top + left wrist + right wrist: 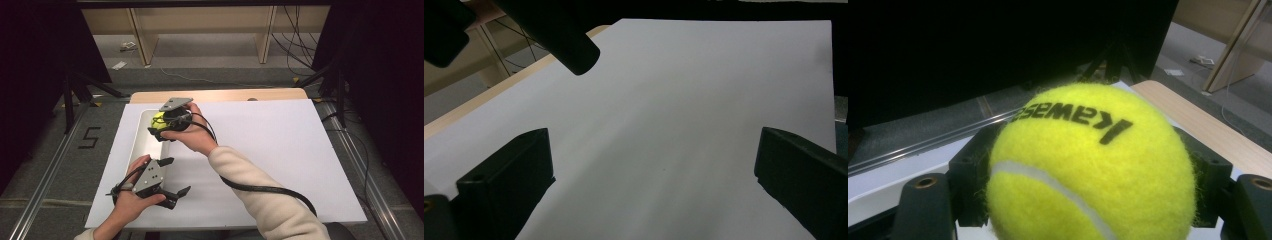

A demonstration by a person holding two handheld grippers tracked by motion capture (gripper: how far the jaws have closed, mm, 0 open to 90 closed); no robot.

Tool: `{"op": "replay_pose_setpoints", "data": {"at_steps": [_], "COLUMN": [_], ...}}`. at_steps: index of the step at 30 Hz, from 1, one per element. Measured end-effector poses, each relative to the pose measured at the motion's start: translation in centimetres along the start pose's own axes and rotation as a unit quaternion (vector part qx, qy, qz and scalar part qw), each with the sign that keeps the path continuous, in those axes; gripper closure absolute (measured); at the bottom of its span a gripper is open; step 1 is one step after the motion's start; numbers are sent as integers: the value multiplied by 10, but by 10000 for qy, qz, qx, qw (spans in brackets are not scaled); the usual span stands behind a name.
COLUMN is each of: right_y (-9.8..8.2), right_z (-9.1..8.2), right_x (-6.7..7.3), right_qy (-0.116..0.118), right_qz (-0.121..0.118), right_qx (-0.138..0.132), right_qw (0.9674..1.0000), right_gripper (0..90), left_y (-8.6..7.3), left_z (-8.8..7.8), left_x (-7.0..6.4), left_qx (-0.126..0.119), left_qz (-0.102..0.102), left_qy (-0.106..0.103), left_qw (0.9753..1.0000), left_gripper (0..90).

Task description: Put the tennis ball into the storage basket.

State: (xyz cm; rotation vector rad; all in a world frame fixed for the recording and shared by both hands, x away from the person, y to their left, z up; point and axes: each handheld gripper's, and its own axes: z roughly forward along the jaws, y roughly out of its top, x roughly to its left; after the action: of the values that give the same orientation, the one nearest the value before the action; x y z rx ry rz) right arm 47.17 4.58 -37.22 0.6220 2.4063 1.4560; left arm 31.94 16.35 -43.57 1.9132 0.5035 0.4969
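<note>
Right gripper (161,131) held above the near half of a white tray (141,145) at the left of the worktop, jaws closed on a tennis ball (1090,165) and pressing its two sides; ball thus clear of the tray floor and apparently lifted, judged to be either coming out of the tray or about to go in, direction not determinable. Ball spherical, fuzzy yellow-green felt with a curved white seam and black lettering printed across the top, nap visibly frayed where it met the black jaw faces. Left gripper (172,176) kept low at the near left of the white sheet (280,150), just beside the tray's near end, jaws spread wide with nothing between them and bare sheet visible in the gap; presumably parked out of the way so as to leave the tray clear for the other hand. Tray oblong, smooth, round-cornered and shallow-walled, probably plastic. Sheet matt, flat and white, covering most of the pale wood worktop (225,95), a strip of which remained exposed along the far edge. Black cable (265,189) trailing from the right gripper across the cream sleeve (265,200).
</note>
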Motion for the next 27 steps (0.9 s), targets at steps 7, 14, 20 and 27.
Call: {"op": "replay_pose_setpoints", "data": {"at_steps": [7,14,20,27], "right_y": [-1,-1,-1,0], "right_z": [5,8,11,13], "right_x": [1,2,2,4], "right_qy": [21,23,39,67], "right_qz": [-27,-25,-45,-51], "right_qx": [52,81,93,122], "right_qw": [10000,10000,9999,9999], "right_gripper": [263,263,263,263], "left_y": [0,0,0,0], "left_z": [0,0,0,0], "left_x": [0,0,0,0], "left_qx": [-4,10,-4,0], "left_qz": [3,19,8,16], "left_qy": [-6,-5,-9,-11], "left_qw": [10000,10000,10000,10000], "left_gripper": [18,18,18,19]}}
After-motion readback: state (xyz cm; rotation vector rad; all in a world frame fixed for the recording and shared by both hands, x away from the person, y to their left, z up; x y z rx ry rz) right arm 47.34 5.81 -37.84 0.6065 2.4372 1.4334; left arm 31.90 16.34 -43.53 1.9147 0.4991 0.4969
